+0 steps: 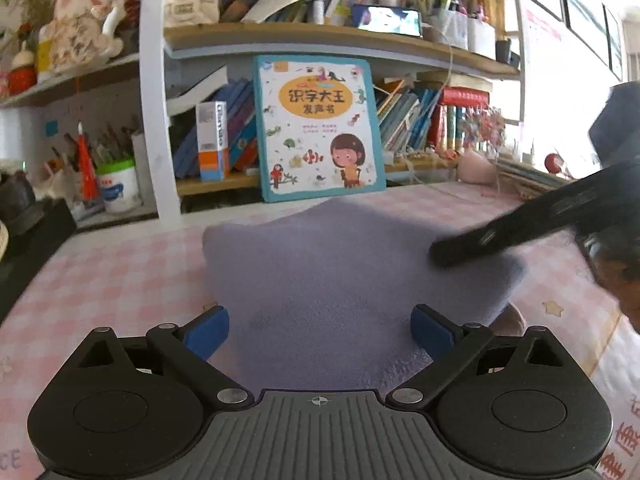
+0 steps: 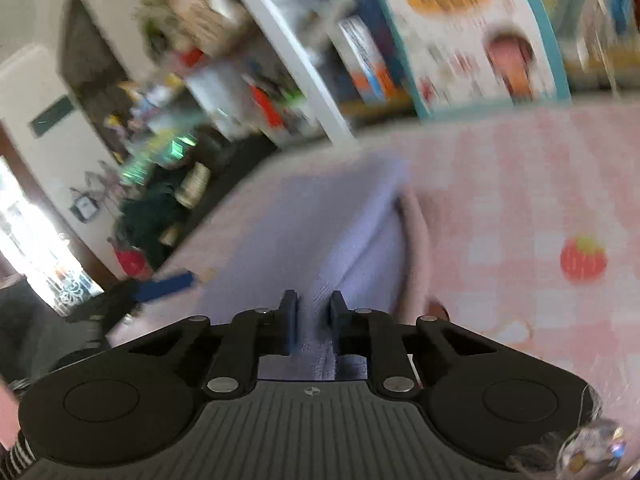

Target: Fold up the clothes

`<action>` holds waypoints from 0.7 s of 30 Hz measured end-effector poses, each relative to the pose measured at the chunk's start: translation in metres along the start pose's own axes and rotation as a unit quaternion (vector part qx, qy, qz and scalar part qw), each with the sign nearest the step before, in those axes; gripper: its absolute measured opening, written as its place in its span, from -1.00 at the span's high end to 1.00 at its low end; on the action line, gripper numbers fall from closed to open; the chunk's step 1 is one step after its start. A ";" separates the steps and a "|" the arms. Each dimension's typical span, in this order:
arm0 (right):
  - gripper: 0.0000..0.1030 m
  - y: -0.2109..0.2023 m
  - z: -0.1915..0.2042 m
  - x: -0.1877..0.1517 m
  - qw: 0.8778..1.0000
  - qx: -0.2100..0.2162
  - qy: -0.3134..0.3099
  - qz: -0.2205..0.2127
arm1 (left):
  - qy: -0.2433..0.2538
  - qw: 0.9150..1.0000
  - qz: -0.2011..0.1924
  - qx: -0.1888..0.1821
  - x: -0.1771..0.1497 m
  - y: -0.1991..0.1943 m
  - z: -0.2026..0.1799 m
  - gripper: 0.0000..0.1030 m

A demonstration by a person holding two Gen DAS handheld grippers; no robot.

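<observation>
Lavender fleece garment [image 1: 340, 280] is spread on the pink checked tablecloth [image 1: 120, 272], its edge pinched between the right gripper [image 2: 313, 320]. It is straddled by the wide-spread left gripper [image 1: 320, 332].

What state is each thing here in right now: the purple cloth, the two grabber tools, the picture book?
Purple cloth: partly folded on the checked tablecloth, one edge pinched and lifted.
Left gripper: open, jaws wide over the cloth's near part, not pinching it.
Right gripper: shut on a fold of the cloth.
Picture book: closed, standing upright against the shelf.
</observation>
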State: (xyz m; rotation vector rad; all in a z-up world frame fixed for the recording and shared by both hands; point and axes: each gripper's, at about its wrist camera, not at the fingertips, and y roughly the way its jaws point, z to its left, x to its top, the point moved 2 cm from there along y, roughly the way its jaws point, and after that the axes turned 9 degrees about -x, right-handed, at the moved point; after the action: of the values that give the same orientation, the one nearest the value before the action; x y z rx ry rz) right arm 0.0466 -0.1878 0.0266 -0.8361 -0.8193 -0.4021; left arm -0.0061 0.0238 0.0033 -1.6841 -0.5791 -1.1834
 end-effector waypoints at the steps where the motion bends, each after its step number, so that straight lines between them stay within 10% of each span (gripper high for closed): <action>1: 0.72 -0.009 0.005 0.000 1.000 0.005 -0.006 -0.015 | -0.010 1.000 -0.002 -0.008 0.000 0.000 0.003 -0.93; 9: 0.71 0.009 -0.024 -0.025 0.997 -0.026 0.065 0.041 | -0.026 1.000 -0.007 0.001 -0.001 -0.003 0.011 -0.93; 13: 0.29 0.009 -0.024 -0.014 0.996 -0.027 0.079 0.027 | -0.051 0.999 -0.015 0.008 0.000 -0.004 0.020 -0.93; 17: 0.82 0.010 -0.024 -0.009 0.996 -0.051 0.076 0.015 | -0.086 0.996 -0.026 0.004 0.002 -0.005 0.027 -0.93; 21: 0.85 -0.011 0.002 -0.010 0.998 -0.056 0.010 -0.032 | -0.096 0.995 -0.026 0.011 0.002 -0.006 0.032 -0.93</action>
State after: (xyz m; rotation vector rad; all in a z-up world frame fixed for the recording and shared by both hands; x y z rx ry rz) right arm 0.0323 -0.1929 0.0249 -0.9089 -0.8113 -0.5158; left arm 0.0043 0.0550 0.0057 -1.7864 -0.7551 -1.0534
